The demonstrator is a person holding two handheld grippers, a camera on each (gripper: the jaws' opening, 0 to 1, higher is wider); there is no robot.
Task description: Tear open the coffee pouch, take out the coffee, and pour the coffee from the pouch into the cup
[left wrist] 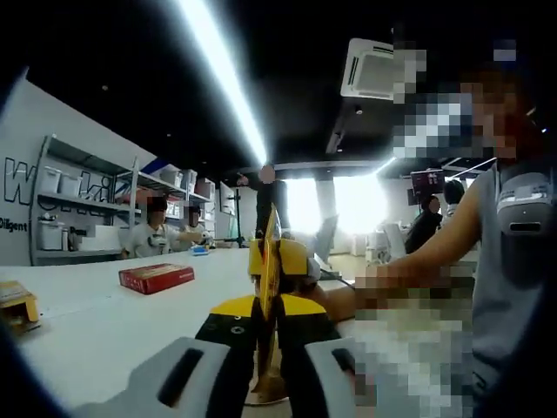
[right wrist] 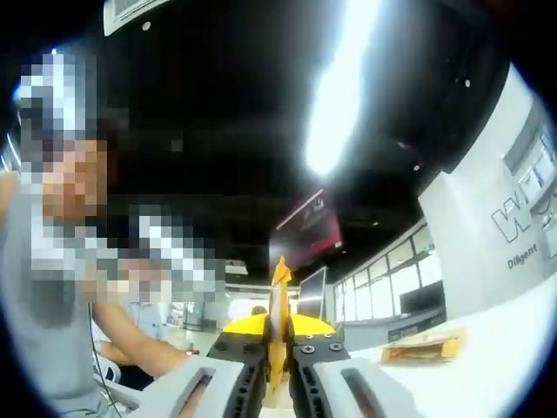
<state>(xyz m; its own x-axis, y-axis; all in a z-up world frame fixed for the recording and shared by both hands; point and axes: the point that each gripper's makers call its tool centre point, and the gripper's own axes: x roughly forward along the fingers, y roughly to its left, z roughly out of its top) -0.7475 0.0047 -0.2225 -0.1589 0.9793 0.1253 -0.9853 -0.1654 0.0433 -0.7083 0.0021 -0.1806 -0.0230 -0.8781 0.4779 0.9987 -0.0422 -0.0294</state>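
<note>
White table (left wrist: pixel 104 326) with a red box (left wrist: pixel 157 278) and a yellow box (left wrist: pixel 17 305) on top.

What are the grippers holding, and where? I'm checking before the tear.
Both the left gripper and right gripper pinch the thin yellow coffee pouch edge-on, at opposite edges.

Open-plan lab or workshop, white worktable (left wrist: pixel 113 326), wall shelving (left wrist: pixel 83 205) with bins, ceiling strip light (left wrist: pixel 222 78) (others seated working)

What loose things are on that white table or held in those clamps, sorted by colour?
Yellow coffee pouch, held edge-on: 1
Red box: 1
Tan cartons, possibly one seen twice: 1 or 2
Total: 3 or 4
</note>
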